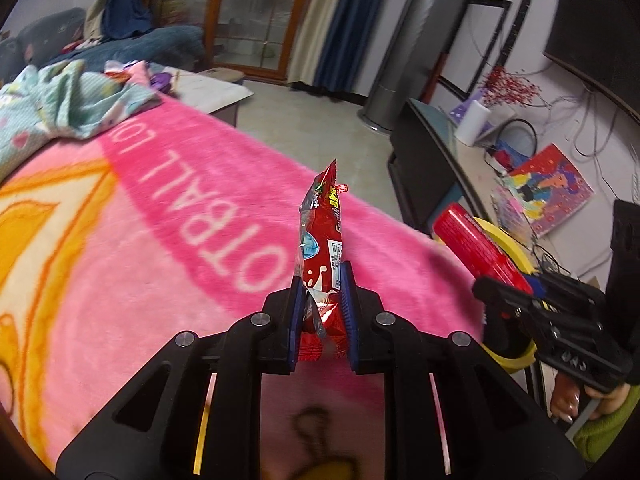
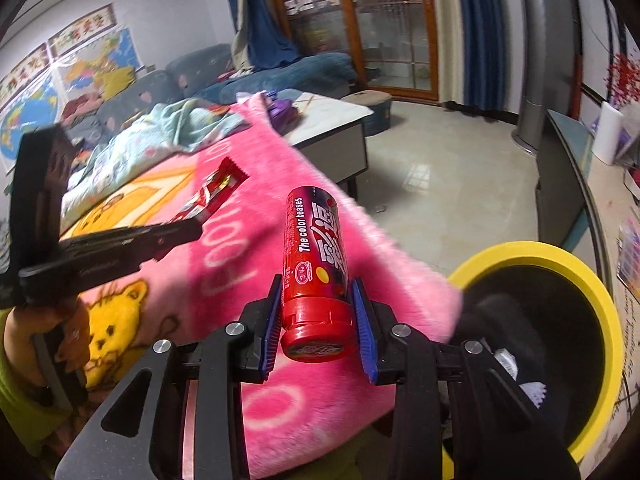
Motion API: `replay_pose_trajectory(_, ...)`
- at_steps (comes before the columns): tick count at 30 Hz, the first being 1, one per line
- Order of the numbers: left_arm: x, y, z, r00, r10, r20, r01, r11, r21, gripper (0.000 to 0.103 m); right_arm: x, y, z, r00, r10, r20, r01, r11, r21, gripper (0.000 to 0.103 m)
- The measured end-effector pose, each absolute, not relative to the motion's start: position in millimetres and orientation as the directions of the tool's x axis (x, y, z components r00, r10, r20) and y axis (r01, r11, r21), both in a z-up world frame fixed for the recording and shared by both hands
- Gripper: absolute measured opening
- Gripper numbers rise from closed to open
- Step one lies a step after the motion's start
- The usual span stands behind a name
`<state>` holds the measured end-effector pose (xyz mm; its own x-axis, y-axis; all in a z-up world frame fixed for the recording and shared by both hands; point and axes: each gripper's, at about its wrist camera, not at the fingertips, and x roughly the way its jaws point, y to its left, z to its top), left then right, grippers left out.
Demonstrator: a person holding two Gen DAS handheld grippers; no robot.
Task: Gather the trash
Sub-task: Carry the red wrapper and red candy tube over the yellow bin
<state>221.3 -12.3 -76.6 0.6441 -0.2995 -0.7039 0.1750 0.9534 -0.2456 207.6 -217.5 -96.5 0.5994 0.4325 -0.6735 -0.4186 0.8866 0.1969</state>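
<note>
My left gripper is shut on a red snack wrapper and holds it upright above the pink blanket. It also shows in the right wrist view with the wrapper sticking out. My right gripper is shut on a red candy tube, held over the blanket's edge beside the yellow-rimmed bin. In the left wrist view the right gripper holds the tube over the bin's rim.
The bin has a black liner with some white scraps inside. A light blue cloth lies bunched at the blanket's far end. A low white table stands beyond. A dark TV stand with clutter is right of the bin.
</note>
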Motion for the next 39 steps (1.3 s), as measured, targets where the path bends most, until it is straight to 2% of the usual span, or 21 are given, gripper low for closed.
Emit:
replay_pose_trajectory(16, 206.3, -74.5, -64.9, 0.624, -0.368, -0.689, 0.309, 0.926, -0.215, 0.011, 206.6, -283.1, -94.9, 0.657, 0.368, -0.658, -0.282, 0.929, 0.238, 0.031)
replay_pose_trajectory(39, 188.4, -177.7, -69.4, 0.551, -0.451, -0.702, 0.504, 0.85, -0.151, 0.011, 196.6, -402.5, -112.9, 0.702, 0.223, -0.677, 0.021, 0.943, 0.333, 0.029)
